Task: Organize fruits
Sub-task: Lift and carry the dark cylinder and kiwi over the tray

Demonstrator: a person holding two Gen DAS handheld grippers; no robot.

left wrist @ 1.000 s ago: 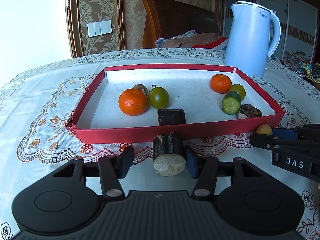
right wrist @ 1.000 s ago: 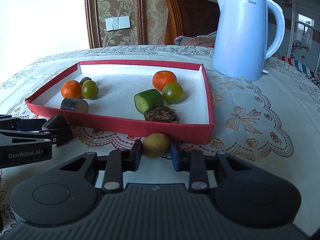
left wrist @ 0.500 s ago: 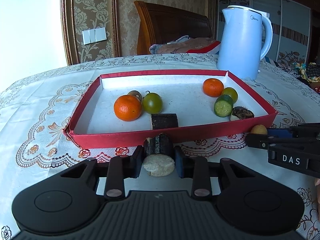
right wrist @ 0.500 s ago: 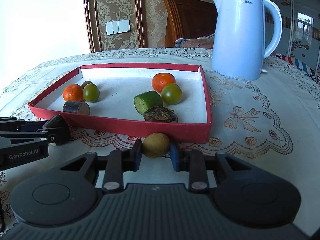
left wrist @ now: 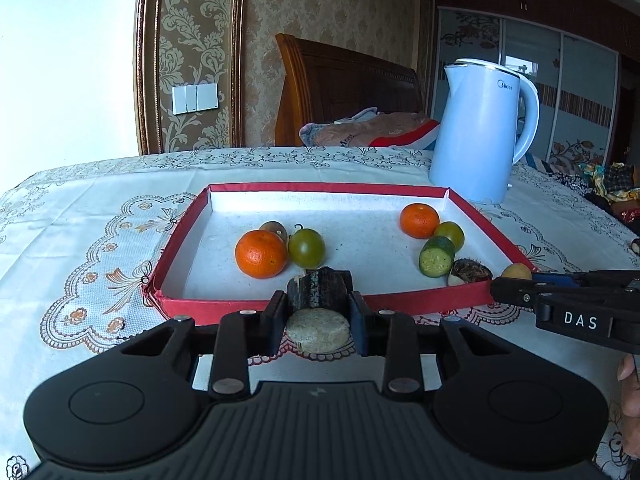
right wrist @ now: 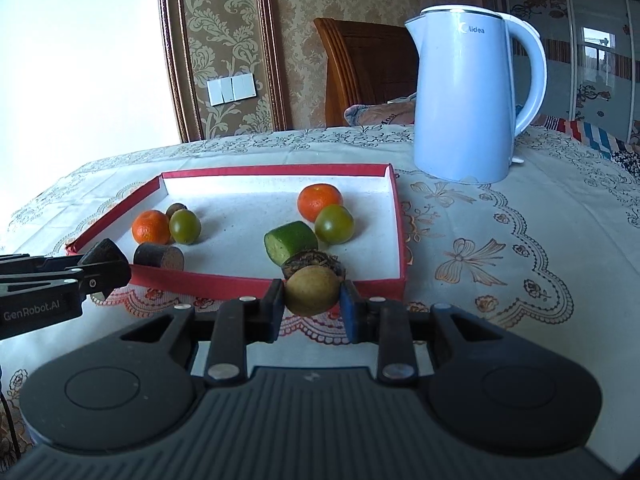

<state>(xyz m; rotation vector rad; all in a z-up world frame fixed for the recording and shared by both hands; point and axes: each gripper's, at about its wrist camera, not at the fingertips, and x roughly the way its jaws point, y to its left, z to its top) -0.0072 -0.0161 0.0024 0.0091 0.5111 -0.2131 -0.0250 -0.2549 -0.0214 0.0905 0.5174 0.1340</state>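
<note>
Left wrist view: left gripper (left wrist: 318, 314) jaws have just been closing and now clamp a dark-skinned cane segment (left wrist: 316, 306), pale cut end facing the camera, long axis pointing straight ahead along the fingers toward the red tray (left wrist: 320, 302). Segment looks clear of the bench (left wrist: 80, 220), just short of the tray's near wall. Directly beyond that wall, inside, lies a matching dark segment (right wrist: 159, 256), with an orange (left wrist: 261, 253), a small brown fruit (left wrist: 273, 229) and a green tomato (left wrist: 306, 248) behind it. So the left-hand group sits dead ahead of the left jaws; judged move is up and forward over the wall, no sideways shift.

Right-hand group inside the tray: second orange (left wrist: 419, 220), second green tomato (left wrist: 449, 234), cucumber piece (left wrist: 436, 256), dark spiky fruit half (left wrist: 468, 272).

Right wrist view: right gripper (right wrist: 312, 306) jaws are closed on a small round yellow-brown fruit (right wrist: 312, 290), round, so no axis to mind. It hangs just in front of the near wall, with the spiky half immediately beyond it. Right gripper is the nearer one to that group, the left to the other. Kettle (right wrist: 468, 100) stands far right, well clear of both paths.
</note>
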